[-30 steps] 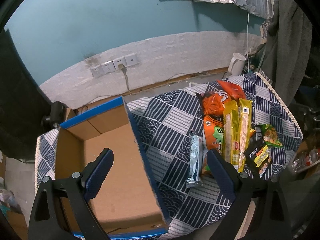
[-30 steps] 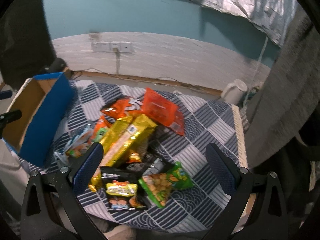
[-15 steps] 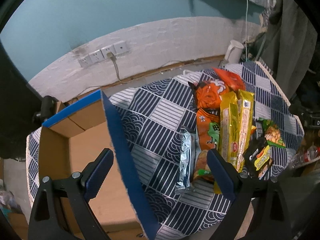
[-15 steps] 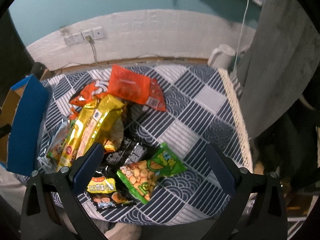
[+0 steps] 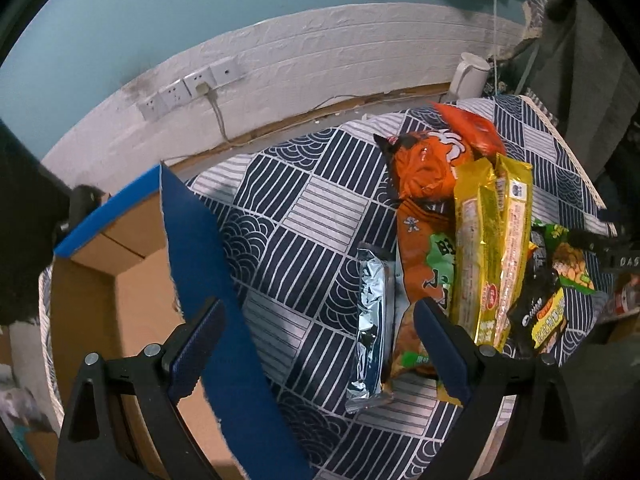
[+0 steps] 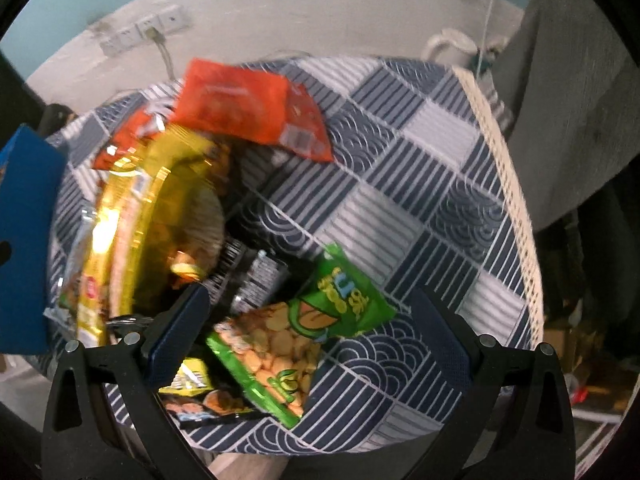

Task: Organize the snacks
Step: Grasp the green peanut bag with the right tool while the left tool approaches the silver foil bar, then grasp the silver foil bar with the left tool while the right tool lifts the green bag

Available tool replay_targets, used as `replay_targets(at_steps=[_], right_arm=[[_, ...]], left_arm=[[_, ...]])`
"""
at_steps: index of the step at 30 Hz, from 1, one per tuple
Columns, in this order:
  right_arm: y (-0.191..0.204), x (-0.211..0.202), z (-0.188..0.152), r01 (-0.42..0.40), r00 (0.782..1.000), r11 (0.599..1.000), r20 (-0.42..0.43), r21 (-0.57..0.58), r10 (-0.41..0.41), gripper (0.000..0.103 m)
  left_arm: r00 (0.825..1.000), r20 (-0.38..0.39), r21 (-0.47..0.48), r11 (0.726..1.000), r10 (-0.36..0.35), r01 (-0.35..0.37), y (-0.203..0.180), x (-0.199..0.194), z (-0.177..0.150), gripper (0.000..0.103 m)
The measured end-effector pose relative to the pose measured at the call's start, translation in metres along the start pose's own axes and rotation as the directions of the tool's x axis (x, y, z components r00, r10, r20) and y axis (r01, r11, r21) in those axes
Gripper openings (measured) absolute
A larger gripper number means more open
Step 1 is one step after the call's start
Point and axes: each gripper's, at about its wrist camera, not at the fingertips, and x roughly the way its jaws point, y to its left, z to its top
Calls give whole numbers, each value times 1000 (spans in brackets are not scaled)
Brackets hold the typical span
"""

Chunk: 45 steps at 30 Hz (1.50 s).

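A heap of crinkled foil and plastic snack packets lies on a table under a navy-and-white patchwork tablecloth (image 5: 320,216) printed with stripes and wave scales. In the left wrist view, 2 long glossy yellow packs (image 5: 492,252) lie side by side on top of the heap, resting over an orange bag (image 5: 424,168), with a slim silver foil wrapper (image 5: 370,320) flat on the cloth just beside them, on the side nearer the box. A brown cardboard box (image 5: 132,292) with blue outer walls stands open at the table's left edge, its near wall rising between the left gripper (image 5: 320,344) fingers. The right wrist view is slightly blurred; the green peanut packet (image 6: 296,332) lies near the table's front edge between the right gripper (image 6: 316,332) fingers, partly over a black packet (image 6: 200,396). Both tongs are spread wide and hold nothing. A white kettle (image 5: 468,74) stands by the far right corner, sockets (image 5: 192,88) on the white brick wall behind.
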Motion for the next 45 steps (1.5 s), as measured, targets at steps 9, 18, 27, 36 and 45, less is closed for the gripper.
replay_targets(at_steps=[9,18,27,36,45], right_arm=[[-15,25,-13,4,997,999,-78,42,-1,100],[-44,25,-33,56,991,996,-128,68,-47,100],[-49,20,-34,34,996,999,-79,33,-32,100],[-29,47,-32,13,994,996,-105,-84,-22,75],[-37,52,-30,-34,994,996,-108,-79,25,34]], left_arm=[[1000,-13,11,1000,6,-6,-7,12,2,96],[1000,-8,30,999,16,-16,-18,11,1,96],[998,-56,11,1000,-17,18,-20,20,-1,96],[994,-108,10,1000,-16,17,-17,42,-3,96],[992,-129,62,998,0,8,-32,56,1,96]])
